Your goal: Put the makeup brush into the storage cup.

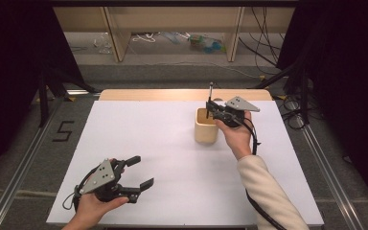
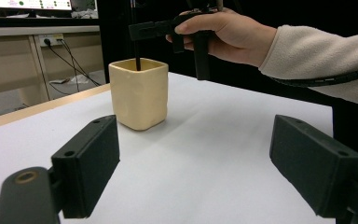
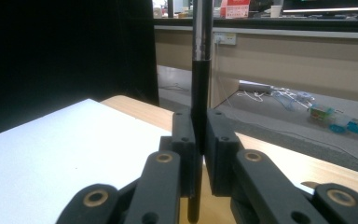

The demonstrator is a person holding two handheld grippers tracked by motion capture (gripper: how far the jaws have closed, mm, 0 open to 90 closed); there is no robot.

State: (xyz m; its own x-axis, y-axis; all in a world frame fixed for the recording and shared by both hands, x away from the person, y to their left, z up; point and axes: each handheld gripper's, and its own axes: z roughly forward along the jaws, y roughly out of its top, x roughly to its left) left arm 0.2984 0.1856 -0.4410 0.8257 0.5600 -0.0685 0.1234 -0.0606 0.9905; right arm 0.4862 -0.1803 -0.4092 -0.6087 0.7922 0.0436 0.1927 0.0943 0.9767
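Note:
A cream, squarish cup stands upright on the white table, right of centre. My right gripper hovers over the cup, shut on a thin black pen with a silver upper part. The pen stands upright, its lower end dipping inside the cup. My left gripper rests low near the table's front left corner, jaws wide open and nothing between them, pointing toward the cup.
The white board covers a wooden table whose far edge shows behind it. Beyond lie a grey floor with cables, wooden shelf legs and black frame posts on both sides.

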